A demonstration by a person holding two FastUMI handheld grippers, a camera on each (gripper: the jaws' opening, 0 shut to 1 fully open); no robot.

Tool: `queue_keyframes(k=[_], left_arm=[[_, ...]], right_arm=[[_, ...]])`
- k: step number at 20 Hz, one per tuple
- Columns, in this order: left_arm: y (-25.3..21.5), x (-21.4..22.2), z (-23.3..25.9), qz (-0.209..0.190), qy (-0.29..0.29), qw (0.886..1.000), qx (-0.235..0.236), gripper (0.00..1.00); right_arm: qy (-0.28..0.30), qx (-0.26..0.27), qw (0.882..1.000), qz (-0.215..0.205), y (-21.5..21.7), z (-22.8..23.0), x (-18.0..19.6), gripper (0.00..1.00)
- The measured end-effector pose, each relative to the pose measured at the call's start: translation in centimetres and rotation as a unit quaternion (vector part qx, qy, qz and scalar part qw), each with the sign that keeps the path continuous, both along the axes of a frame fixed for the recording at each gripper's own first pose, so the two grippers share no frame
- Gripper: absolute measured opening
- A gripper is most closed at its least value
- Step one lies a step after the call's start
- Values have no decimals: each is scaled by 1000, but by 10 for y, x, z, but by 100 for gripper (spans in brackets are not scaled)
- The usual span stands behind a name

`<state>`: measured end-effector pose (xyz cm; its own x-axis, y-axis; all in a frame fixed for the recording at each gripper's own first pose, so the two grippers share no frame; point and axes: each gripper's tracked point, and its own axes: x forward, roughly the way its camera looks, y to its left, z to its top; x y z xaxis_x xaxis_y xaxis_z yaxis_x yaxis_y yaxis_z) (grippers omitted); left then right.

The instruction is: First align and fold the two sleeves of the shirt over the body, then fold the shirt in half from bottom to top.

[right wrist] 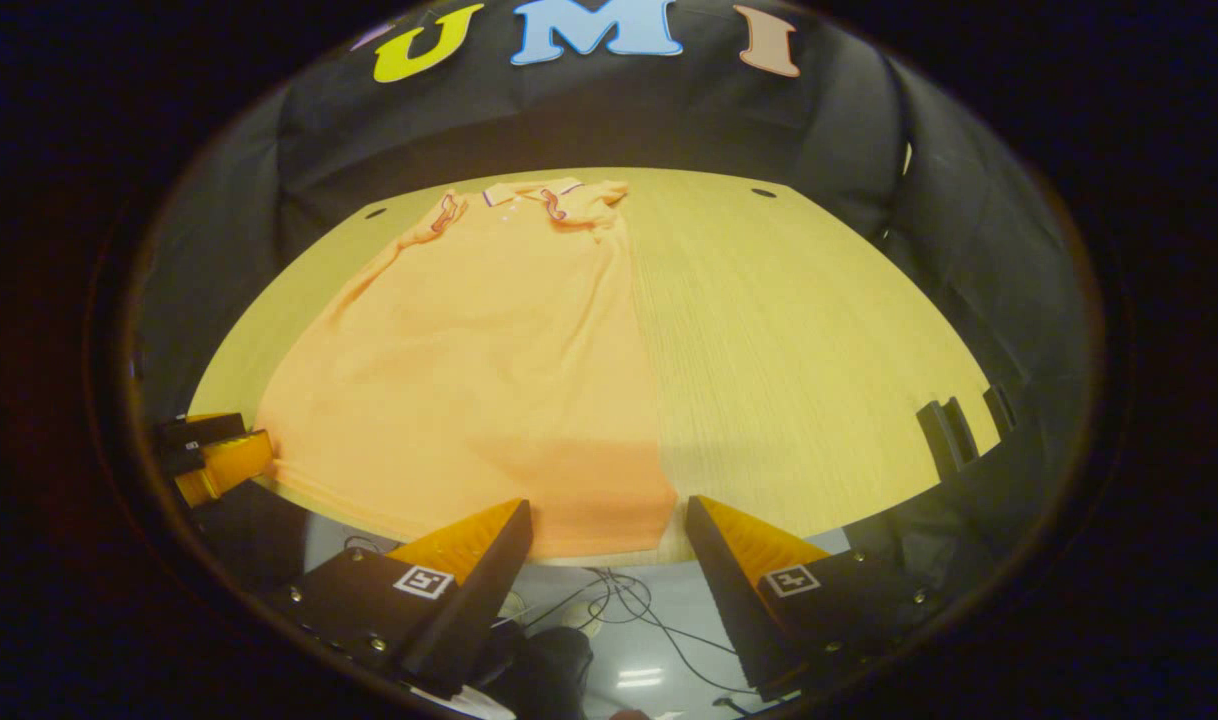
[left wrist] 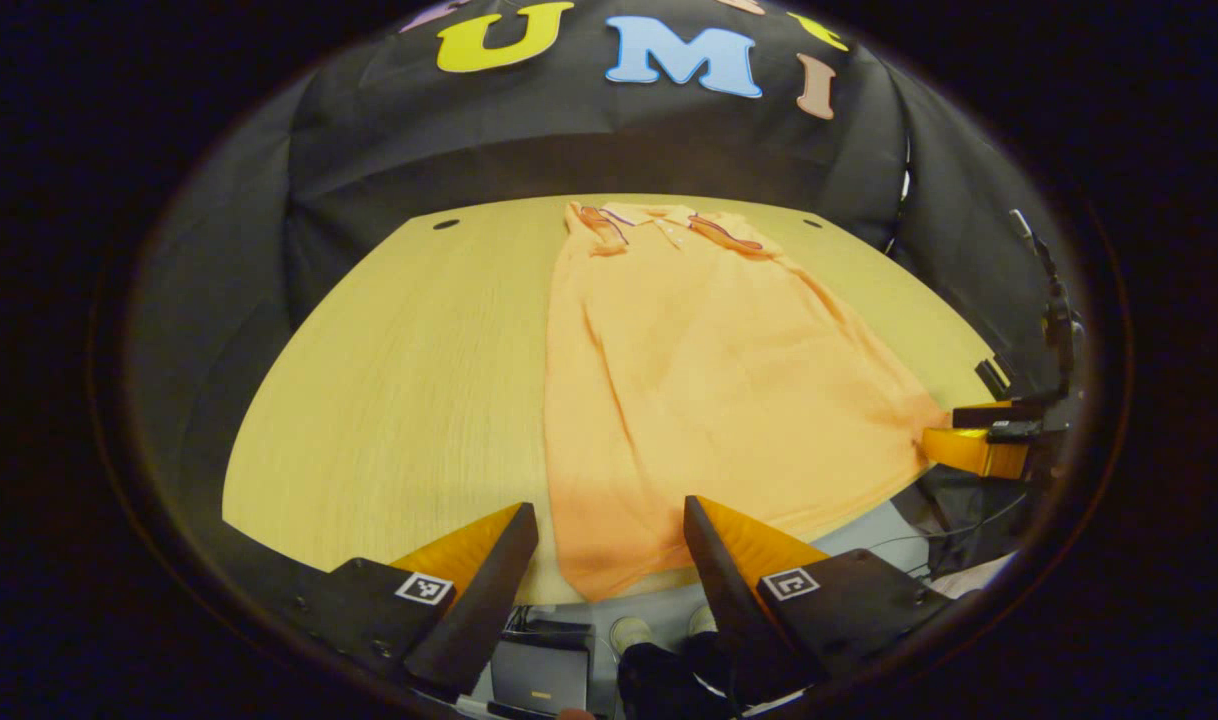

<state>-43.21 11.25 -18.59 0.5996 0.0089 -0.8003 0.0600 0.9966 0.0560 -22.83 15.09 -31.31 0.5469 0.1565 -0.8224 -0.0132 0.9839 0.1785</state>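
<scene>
An orange polo shirt (left wrist: 689,380) lies flat on a pale wooden table (left wrist: 399,380), collar toward the booth's black wall, hem at the near edge, both sleeves (right wrist: 447,213) already folded in over the body — their exact edges are hard to make out against the same-coloured cloth. The left gripper (left wrist: 609,560) hangs wide open just before the hem's left corner, its fingers apart and holding nothing; the right gripper (right wrist: 609,560) stands equally wide at the right corner. Cables (right wrist: 629,600) trail on the floor below the table edge.
</scene>
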Motion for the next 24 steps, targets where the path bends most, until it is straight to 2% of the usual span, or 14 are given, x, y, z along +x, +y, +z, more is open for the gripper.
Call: queue_keyframes(k=[2, 5, 8, 9, 10, 11, 12, 14, 15, 16, 18, 19, 24], left_arm=[[-1, 1, -3, 1, -4, 1000, 5, 98], [-7, -4, -4, -17, -6, 1000, 22, 96], [-16, -3, -4, -25, -3, 999, 19, 89], [-19, -1, -5, -28, -3, 999, 20, 82], [-22, -1, -5, -32, -2, 999, 19, 76], [-27, 0, -6, -38, -5, 999, 18, 70], [-30, 0, -7, -44, -5, 999, 18, 56], [-34, 0, -7, -51, -9, 998, 20, 36], [-35, 0, -7, -54, -9, 998, 26, 31], [-37, -1, -9, -58, -15, 998, 24, 30], [-36, 3, -6, -38, -17, 999, 23, 10], [-35, 3, -7, -31, -15, 999, 24, 10], [-37, 1, -5, -10, 1, 999, 32, 10]], right_arm=[[-4, 4, 1000, -5, 1, 0, 1, 96], [-12, 5, 1000, 0, 4, -1, 2, 96], [-16, 8, 1000, 12, 11, 0, 1, 80], [-17, 10, 1000, 13, 13, 0, 3, 75], [-18, 13, 1000, 7, 14, 0, 6, 58], [-17, 13, 1000, 5, 14, -1, 4, 50], [-18, 13, 1000, 9, 14, 0, 4, 49], [-21, 24, 999, 16, 17, 1, 5, 46], [-22, 40, 999, -5, 18, 0, 6, 29], [-15, 51, 999, -7, 21, -1, 5, 11], [-10, 59, 998, -2, 23, -3, 3, 13], [-14, 63, 998, -1, 21, 1, 3, 1], [-3, 85, 996, 21, 20, 4, 6, 2]])
